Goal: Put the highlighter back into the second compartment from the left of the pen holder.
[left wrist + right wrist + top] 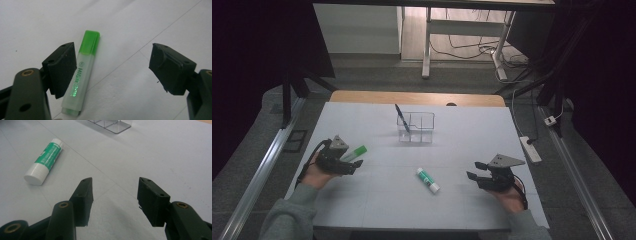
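We have the left gripper (112, 67) spread wide over the green highlighter (80, 75), which lies on the table (377, 200) hard by the jaw at nine o'clock, apparently untouched, long axis toward twelve; our right gripper (115, 195) idles open.

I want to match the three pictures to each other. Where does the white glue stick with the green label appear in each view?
High view: the white glue stick with the green label lies at lower centre, on the white table sheet.
Left gripper view: not in it.
Right gripper view: it lies at upper left.
Shared landmark: the clear plastic organiser box, at top centre in the right gripper view.
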Tool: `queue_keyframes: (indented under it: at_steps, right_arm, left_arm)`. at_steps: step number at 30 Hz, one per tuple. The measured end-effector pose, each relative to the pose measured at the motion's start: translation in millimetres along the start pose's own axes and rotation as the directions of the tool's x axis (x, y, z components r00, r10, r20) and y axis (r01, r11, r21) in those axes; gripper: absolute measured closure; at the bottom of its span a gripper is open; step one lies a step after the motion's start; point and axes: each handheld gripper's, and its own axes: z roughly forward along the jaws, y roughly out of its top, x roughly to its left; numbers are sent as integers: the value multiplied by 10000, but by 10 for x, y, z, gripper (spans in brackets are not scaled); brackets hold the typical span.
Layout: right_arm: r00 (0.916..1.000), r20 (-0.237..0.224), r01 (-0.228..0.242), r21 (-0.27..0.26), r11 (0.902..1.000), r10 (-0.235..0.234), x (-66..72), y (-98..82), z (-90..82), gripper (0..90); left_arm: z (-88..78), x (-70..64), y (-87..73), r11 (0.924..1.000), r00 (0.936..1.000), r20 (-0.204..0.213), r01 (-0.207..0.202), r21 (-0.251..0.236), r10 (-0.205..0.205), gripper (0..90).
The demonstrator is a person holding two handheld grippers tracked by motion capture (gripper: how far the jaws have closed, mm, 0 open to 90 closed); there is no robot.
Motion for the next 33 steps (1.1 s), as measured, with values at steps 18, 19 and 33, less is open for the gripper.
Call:
queue_keyframes:
  at_steps: [18,19,33]
  right_arm:
    - [10000,-5,48,150,9999,-48,0,-7,16,454]
    - [10000,-13,51,157,9999,-51,0,-8,17,454]
    - [10000,-36,79,316,9995,-78,-1,-12,31,450]
  left_arm:
    - [52,234,42,9922,9996,-98,-268,1218,282,238]
    - [60,240,42,9918,9996,-134,-230,1254,249,238]
    - [256,298,223,9820,9980,-8,-628,1780,639,239]
